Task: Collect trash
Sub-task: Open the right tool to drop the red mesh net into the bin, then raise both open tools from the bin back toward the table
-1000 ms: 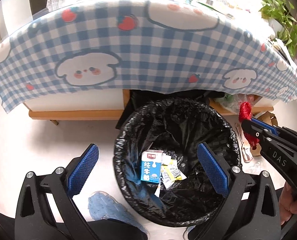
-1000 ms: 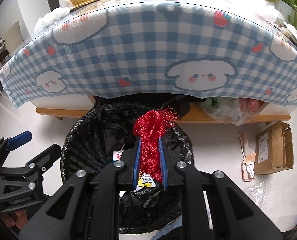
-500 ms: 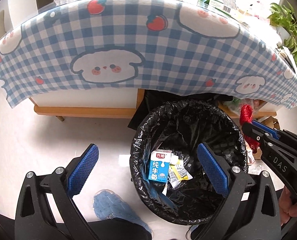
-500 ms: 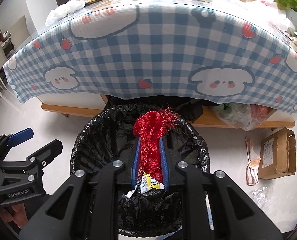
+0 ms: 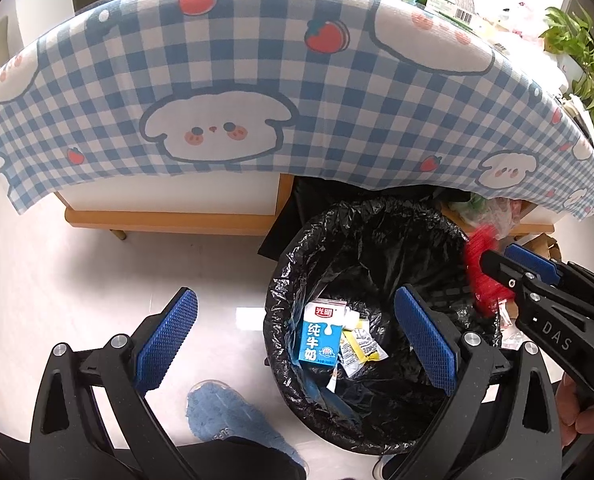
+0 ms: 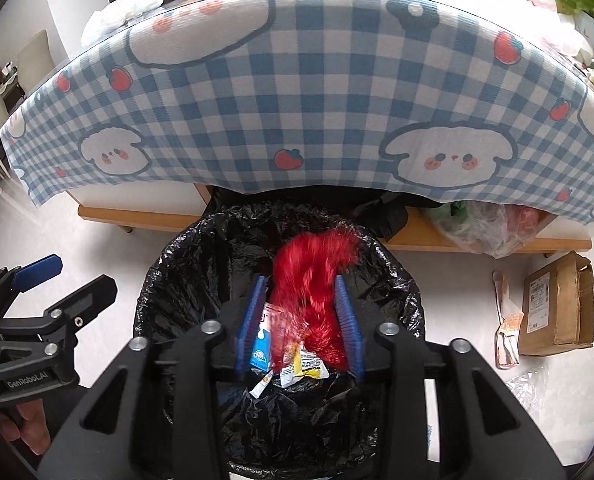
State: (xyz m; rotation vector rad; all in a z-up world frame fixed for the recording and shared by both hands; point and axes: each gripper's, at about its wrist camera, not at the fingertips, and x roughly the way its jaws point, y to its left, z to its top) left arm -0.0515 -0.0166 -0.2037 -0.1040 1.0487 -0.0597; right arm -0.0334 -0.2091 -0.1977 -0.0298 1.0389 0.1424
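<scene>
right jaws: parted, red tinsel bundle [image 6: 311, 280] loose between them
left jaws: wide apart, empty
relation: bundle directly above trash bin [image 6: 177, 280]

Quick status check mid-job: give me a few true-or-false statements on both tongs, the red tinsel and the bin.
1. The right tongs are open, with the fluffy red tinsel bundle between their pads. True.
2. The left tongs hold a blue milk carton. False: they are open and empty; the blue and white milk carton lies in the bin.
3. The round bin with the black plastic liner stands on the floor by the table. True.
4. The brown cardboard box is inside the bin. False: it sits on the floor beside it.
</scene>
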